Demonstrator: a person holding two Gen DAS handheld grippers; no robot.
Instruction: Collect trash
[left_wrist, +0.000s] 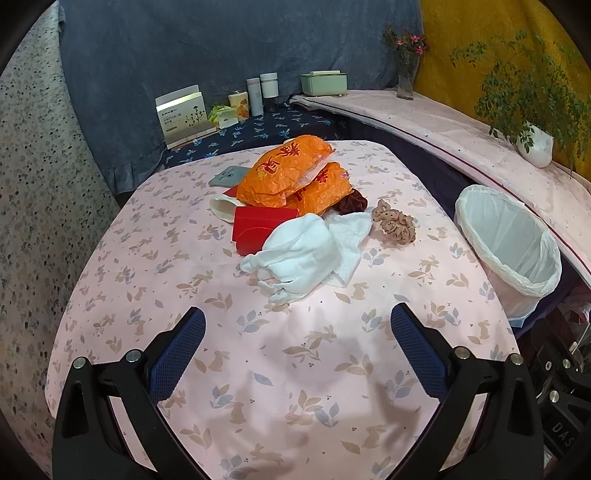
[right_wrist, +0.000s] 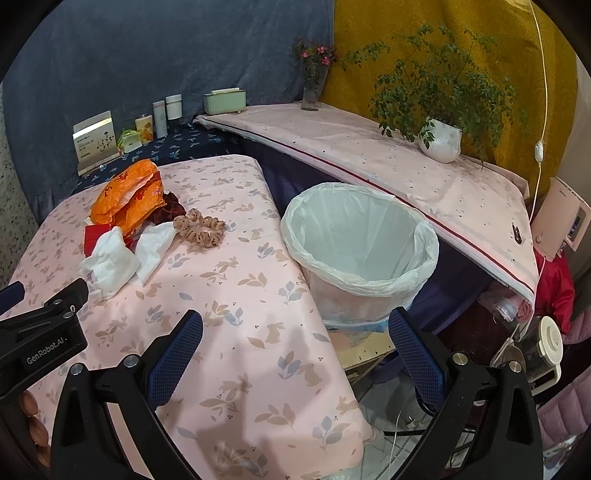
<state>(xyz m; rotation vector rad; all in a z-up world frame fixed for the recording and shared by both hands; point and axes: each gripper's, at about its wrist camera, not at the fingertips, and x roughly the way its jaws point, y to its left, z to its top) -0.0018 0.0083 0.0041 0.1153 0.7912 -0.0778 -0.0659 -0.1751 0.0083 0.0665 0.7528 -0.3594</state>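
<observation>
Trash pile (left_wrist: 295, 214): crumpled white tissues, orange wrappers, red carton. Sits ahead of left gripper (left_wrist: 297, 332), well apart. Right gripper (right_wrist: 295, 334) faces lined bin (right_wrist: 360, 251). Both jaws wide, empty.

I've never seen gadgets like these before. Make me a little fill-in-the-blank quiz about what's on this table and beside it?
1. The bin beside the table is lined with a white bag and holds ____.
2. The crumpled wrappers at the back of the pile are ____ in colour.
3. The left gripper and the right gripper both have their fingers ____.
4. The beige scrunchie lies between the pile and the ____.

Missing words: nothing; orange; open; bin
</observation>
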